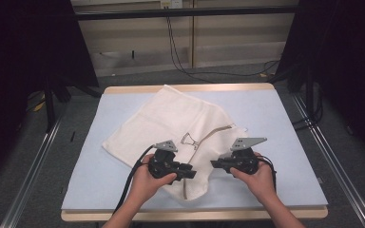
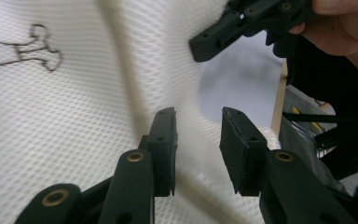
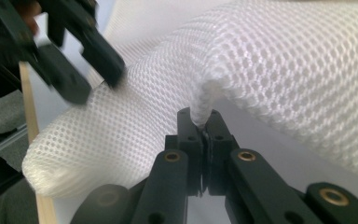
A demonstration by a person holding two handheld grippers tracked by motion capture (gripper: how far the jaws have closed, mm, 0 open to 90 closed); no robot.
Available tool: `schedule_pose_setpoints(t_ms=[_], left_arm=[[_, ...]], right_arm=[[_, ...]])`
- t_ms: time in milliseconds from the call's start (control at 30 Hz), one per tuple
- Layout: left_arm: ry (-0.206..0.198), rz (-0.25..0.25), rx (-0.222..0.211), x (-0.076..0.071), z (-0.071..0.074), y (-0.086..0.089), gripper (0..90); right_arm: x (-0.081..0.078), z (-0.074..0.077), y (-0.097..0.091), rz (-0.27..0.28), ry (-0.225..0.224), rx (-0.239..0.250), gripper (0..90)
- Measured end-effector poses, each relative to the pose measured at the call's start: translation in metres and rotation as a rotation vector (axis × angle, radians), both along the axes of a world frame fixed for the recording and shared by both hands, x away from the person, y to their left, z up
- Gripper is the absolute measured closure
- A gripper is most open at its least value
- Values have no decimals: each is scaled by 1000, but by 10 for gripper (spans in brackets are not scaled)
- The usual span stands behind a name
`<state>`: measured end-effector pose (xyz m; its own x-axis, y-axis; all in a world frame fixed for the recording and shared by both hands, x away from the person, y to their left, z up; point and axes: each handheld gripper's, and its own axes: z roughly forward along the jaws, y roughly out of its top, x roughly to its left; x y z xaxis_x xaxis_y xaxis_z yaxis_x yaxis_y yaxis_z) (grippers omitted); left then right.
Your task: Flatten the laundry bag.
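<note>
A white mesh laundry bag lies spread on the light blue table top, with a beige zip strip and a small dark drawn mark. At the bag's near edge my left gripper points right. Its jaws stand open over the mesh, and its fingertips press on nothing. My right gripper faces it from the right. In the right gripper view its jaws are shut on a pinched fold of the mesh, lifted off the table. The two grippers are close, tip to tip.
The table's wooden front edge runs just below the person's hands. Black curtains hang on both sides, metal rails flank the table, and cables lie on the floor beyond it. Bare blue surface shows left and right of the bag.
</note>
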<state>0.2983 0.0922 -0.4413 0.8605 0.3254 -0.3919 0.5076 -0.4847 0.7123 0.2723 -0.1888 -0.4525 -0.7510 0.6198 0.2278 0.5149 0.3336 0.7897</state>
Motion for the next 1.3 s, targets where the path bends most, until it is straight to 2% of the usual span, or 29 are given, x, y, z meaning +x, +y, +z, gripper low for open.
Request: schedule_pose_setpoints(t_ms=[33,100,133,167,200,300,367,433,467,500,533,633,667,700,733,767,833,867,900,967,1067,1167,1200,1300], left_arm=[[-20,43,34,2,2,8,610],[-19,85,47,5,0,17,588],[-17,106,57,6,-2,22,586],[-17,106,57,6,-2,22,571],[-13,136,80,10,-7,31,561],[-26,173,115,14,-14,42,560],[-34,216,137,17,-19,51,558],[-36,230,144,19,-21,55,558],[-43,252,163,20,-23,60,553],[-42,265,162,21,-25,65,544],[-54,279,178,21,-25,66,540],[-36,278,192,22,-29,68,521],[-36,278,192,22,-29,68,521],[-36,279,193,22,-30,67,523],[-36,281,193,22,-30,67,536],[-36,281,193,22,-30,67,543],[-41,287,206,23,-31,68,570],[-41,287,206,23,-31,68,585],[-42,292,206,23,-31,67,588],[-60,302,218,22,-31,66,591],[-76,289,237,20,-31,64,586],[-91,281,249,19,-30,64,586],[-98,302,247,18,-31,63,586],[-102,302,252,17,-31,62,587]], right_arm=[[-1,-1,-4,-7,6,-18,879],[-4,-3,-11,-16,14,-50,879],[-5,-5,-14,-21,26,-40,879],[-6,-6,-18,-17,37,-34,879],[-8,-8,-21,-18,44,-43,878],[-14,-11,-29,-20,63,-49,877],[-18,-12,-33,-18,84,-51,877],[-19,-13,-35,-20,88,-60,875],[-24,-15,-39,-28,99,-75,865],[-24,-16,-41,-28,94,-74,853],[-25,-16,-43,-35,97,-71,831],[-24,-15,-51,-74,63,-90,684],[-24,-15,-51,-74,63,-90,684],[-22,-12,-57,-133,50,-132,556],[-22,-10,-61,-153,25,-177,505],[-22,-8,-65,-180,6,-199,465],[-23,-5,-73,-222,-24,-188,439],[-23,-5,-73,-222,-24,-188,439],[-22,-2,-79,-248,-48,-188,390],[-21,0,-85,-283,-60,-182,320],[-17,2,-89,-317,-51,-172,296],[-12,6,-88,-320,-84,-171,293],[-9,8,-88,-319,-92,-171,294],[-2,15,-86,-329,-117,-161,332]])
